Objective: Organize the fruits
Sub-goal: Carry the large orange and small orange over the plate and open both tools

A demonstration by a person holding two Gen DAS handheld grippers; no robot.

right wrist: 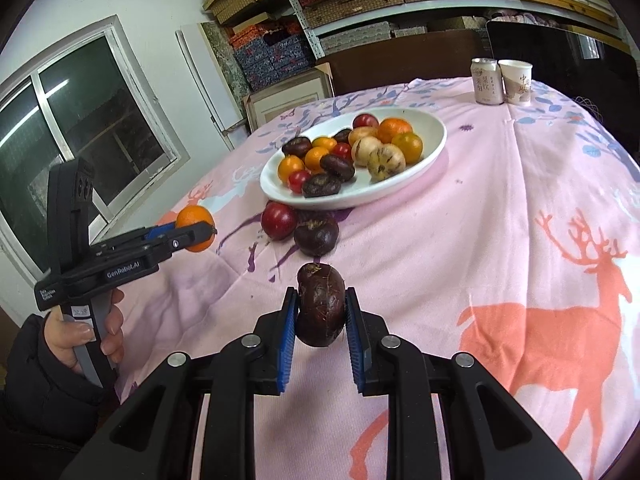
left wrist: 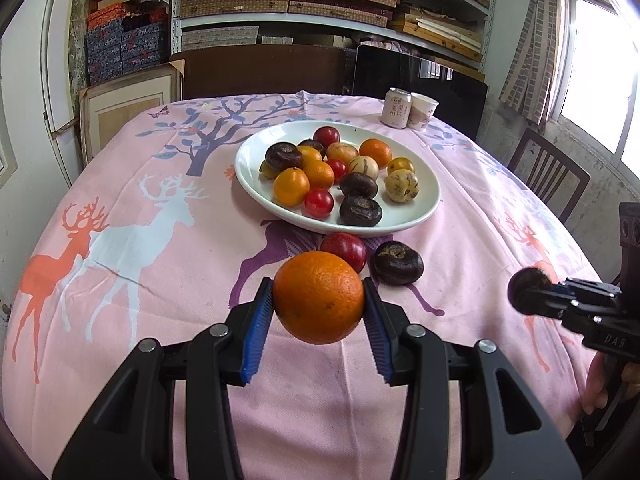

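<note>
Both my grippers loaded, above the pink deer-print tablecloth (left wrist: pixel 120 320).
Left gripper (left wrist: pixel 318 300) clamps a round orange (left wrist: pixel 318 296); right gripper (right wrist: pixel 321 312) pinches a dark brown wrinkled fruit (right wrist: pixel 321 304) (white oval plate (left wrist: pixel 416 216) at 12 o'clock).

I'm working in what looks like a lived-in storeroom: metal shelving (left wrist: pixel 332 16) behind the table is stacked with woven and patterned boxes (left wrist: pixel 124 46), framed panels (left wrist: pixel 128 108) lean against the wall, and a deer-print tablecloth (left wrist: pixel 120 240) covers the table, with a wooden chair (left wrist: pixel 548 176) near a window (left wrist: pixel 600 80).
</note>
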